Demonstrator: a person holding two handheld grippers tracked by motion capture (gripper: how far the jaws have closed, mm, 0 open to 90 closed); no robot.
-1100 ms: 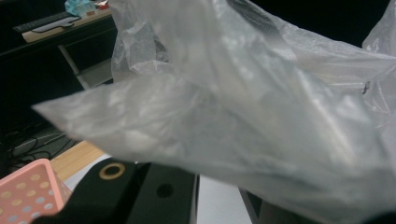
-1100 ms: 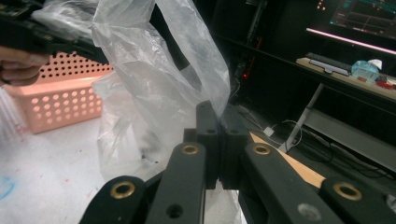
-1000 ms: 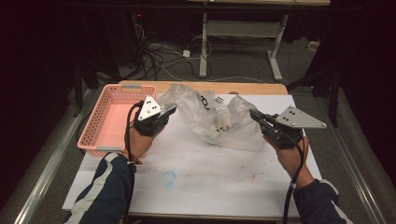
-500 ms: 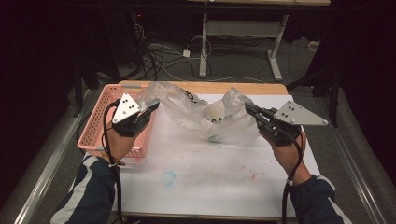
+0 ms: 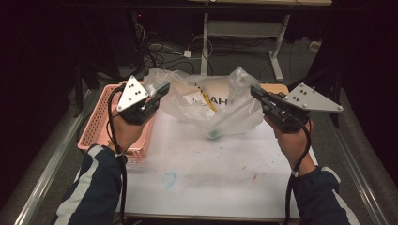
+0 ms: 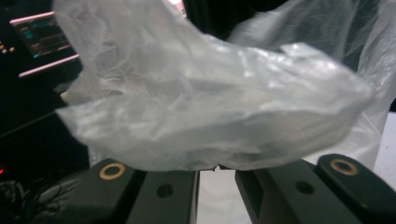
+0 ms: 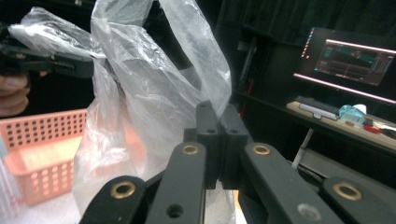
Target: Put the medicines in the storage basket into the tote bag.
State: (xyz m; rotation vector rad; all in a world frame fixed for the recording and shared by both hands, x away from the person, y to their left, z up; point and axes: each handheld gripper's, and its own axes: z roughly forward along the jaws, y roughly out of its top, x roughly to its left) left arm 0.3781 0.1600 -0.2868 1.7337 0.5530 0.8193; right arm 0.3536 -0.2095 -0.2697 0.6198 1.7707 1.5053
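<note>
- Plastic bag (image 5: 206,105), clear and crinkled, hangs stretched between the two grippers in the centre of the high view, raised above the white table (image 5: 211,173); its sagging bottom reaches toward the table surface just below centre.
- Inside the bag, a yellow stick-like item (image 5: 207,99) and a small green thing (image 5: 214,134) near the lowest point show through the film; what they are is too blurred to tell.
- Left gripper (image 5: 159,93), left of centre in the high view, has its jaws pressed together on the bag's left edge; in the left gripper view the film (image 6: 205,107) bunches right above the jaw tips.
- Right gripper (image 5: 257,92), right of centre, pinches the bag's right edge; in the right gripper view its jaws (image 7: 218,140) meet with the plastic rising out of them toward the upper left.
- Pink basket (image 5: 101,124) with perforated walls sits on the left part of the table, partly under the left hand (image 5: 126,131).
- Right hand (image 5: 291,140) grips its tool at the right, a cable trailing down the sleeve.
- Monitor (image 7: 359,58) glows in the upper right of the right gripper view.
</note>
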